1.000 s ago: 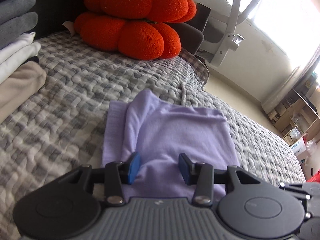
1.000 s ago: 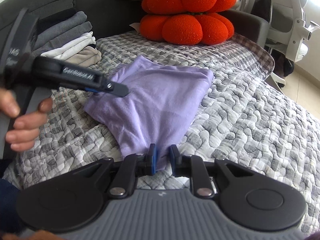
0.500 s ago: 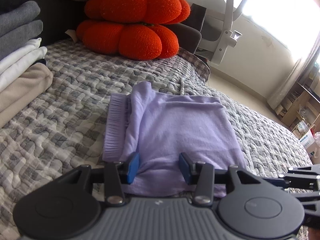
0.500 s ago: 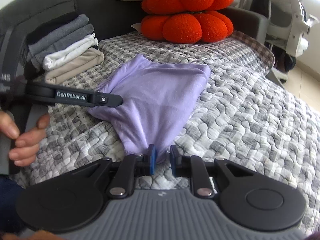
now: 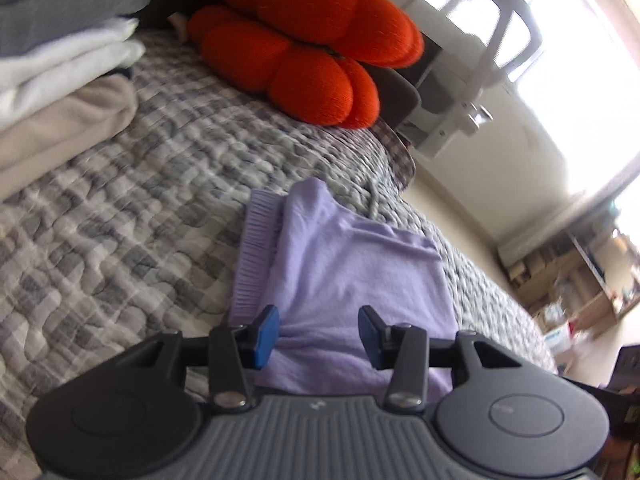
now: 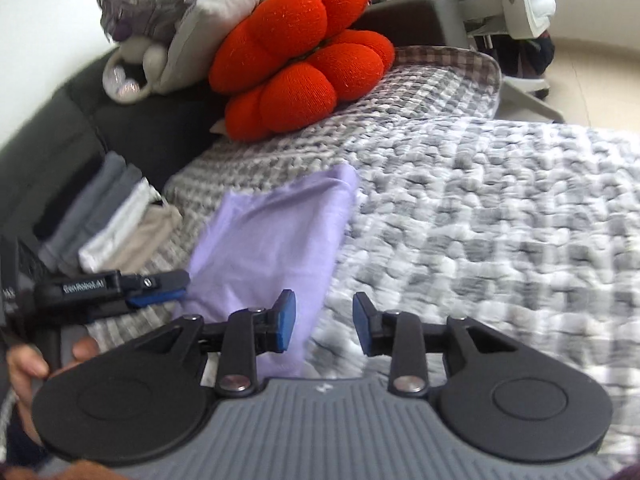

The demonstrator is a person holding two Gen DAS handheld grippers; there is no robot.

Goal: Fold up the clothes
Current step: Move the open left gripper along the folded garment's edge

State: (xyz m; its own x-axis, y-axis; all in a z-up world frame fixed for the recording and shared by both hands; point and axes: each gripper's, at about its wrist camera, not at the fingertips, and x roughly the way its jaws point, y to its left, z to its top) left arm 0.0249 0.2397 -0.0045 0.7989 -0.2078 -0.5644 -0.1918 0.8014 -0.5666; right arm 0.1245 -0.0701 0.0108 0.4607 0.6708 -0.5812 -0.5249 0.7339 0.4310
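Lying folded on the quilted bed (image 5: 120, 240), a lilac top (image 5: 344, 280) stretches lengthwise away from both grippers. The left gripper (image 5: 318, 334) hovers wide open over its near edge, while the right gripper (image 6: 324, 328), also open and empty, sits off its right side.

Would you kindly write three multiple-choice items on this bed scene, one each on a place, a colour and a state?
1. Where is the stack of folded grey, white and beige clothes relative to the folded lilac knit sweater, seen from the right wrist?
A. To its left
B. To its right
C. On top of it

2. What colour is the lobed plush cushion?
A. Blue
B. Orange-red
C. Green

3. What state is the right claw in?
A. Shut on the sweater
B. Shut on the grey patterned quilt
C. Open

Answers: 1 A, the stack lies left of the sweater. 2 B, its lobes are orange-red. 3 C, its blue pads stand apart, gripping nothing.
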